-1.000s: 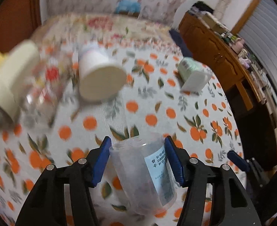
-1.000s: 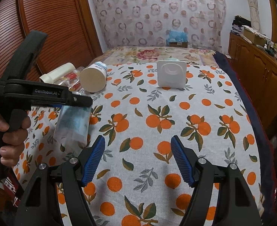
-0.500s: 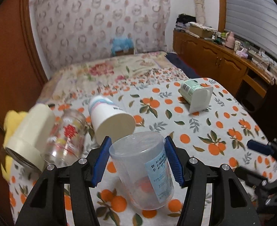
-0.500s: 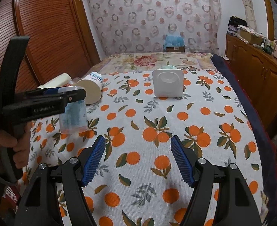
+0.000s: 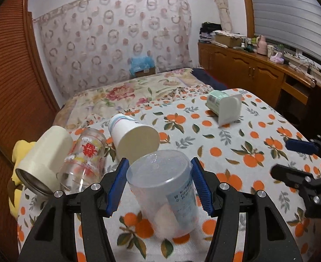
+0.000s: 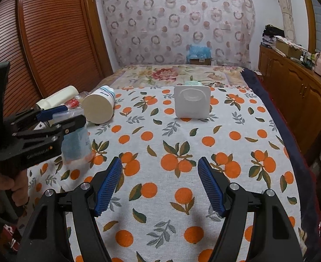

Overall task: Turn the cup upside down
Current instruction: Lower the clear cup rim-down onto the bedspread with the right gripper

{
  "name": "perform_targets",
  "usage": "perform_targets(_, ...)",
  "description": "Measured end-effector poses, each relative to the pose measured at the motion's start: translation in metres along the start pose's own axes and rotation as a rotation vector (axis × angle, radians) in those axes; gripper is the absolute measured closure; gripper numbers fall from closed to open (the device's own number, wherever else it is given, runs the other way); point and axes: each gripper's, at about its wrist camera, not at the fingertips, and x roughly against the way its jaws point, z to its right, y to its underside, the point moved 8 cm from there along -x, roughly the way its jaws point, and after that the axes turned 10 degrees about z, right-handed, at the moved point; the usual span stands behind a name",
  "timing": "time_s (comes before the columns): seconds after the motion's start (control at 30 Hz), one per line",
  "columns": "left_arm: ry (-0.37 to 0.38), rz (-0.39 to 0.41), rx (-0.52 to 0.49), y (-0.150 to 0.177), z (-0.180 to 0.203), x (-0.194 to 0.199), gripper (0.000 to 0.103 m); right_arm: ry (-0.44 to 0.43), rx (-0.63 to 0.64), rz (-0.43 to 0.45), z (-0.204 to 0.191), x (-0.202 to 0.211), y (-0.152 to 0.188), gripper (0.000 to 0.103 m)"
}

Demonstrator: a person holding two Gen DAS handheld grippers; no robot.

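An orange-print cloth point(image 6: 182, 152) covers the bed, white with oranges and green leaves, and beyond it a floral quilt point(image 6: 171, 74) runs to the patterned wall. Upper left of the right wrist view, a paper cup point(image 6: 98, 107) lies on its side, mouth toward the camera. Left of it a clear printed glass point(image 5: 84, 163) and a cream bottle point(image 5: 45, 155) lie tipped over, touching each other. Top centre, a white square-based tub point(image 6: 192, 103) rests on its side, well apart from the rest. Middle left, the clear plastic cup point(image 6: 76, 144) stands base-up, its rim on the cloth.
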Motion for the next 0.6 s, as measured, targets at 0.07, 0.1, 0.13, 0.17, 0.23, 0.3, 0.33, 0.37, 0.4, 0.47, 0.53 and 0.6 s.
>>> perform_targets(0.07,0.009,-0.005,0.002,0.002,0.002,0.004,0.047,-0.003,-0.003,0.005,-0.002,0.002,-0.002,0.028)
perform_targets(0.1,0.014,-0.007,0.004,0.003,0.002,0.006,0.047,-0.004,-0.003,0.009,-0.002,0.003,-0.003,0.028)
perform_targets(0.13,0.024,-0.009,0.009,0.004,0.003,0.008,0.047,-0.005,-0.004,0.013,-0.003,0.004,-0.005,0.028)
perform_targets(0.17,0.031,-0.014,0.017,0.005,0.003,0.008,0.047,-0.006,-0.004,0.015,-0.004,0.005,-0.005,0.028)
perform_targets(0.23,0.048,-0.024,0.032,0.008,0.004,0.01,0.047,-0.008,-0.005,0.019,-0.007,0.006,-0.007,0.028)
perform_targets(0.3,0.047,-0.019,0.034,0.008,0.005,0.012,0.047,-0.007,-0.006,0.022,-0.008,0.006,-0.007,0.028)
perform_targets(0.33,0.045,-0.016,0.034,0.008,0.004,0.013,0.047,-0.006,-0.006,0.024,-0.009,0.007,-0.008,0.028)
perform_targets(0.37,0.049,-0.013,0.041,0.008,0.004,0.015,0.046,-0.004,-0.006,0.026,-0.009,0.007,-0.008,0.028)
perform_targets(0.4,0.055,-0.01,0.05,0.008,0.004,0.017,0.044,-0.002,-0.006,0.027,-0.009,0.007,-0.008,0.028)
perform_targets(0.47,0.063,-0.002,0.068,0.007,0.002,0.022,0.037,0.0,-0.012,0.032,-0.009,0.008,-0.009,0.028)
perform_targets(0.53,0.065,0.006,0.084,0.007,-0.002,0.027,0.035,0.0,-0.018,0.035,-0.009,0.009,-0.01,0.028)
perform_targets(0.6,0.068,0.01,0.1,0.007,-0.006,0.031,0.029,0.002,-0.02,0.04,-0.011,0.01,-0.01,0.028)
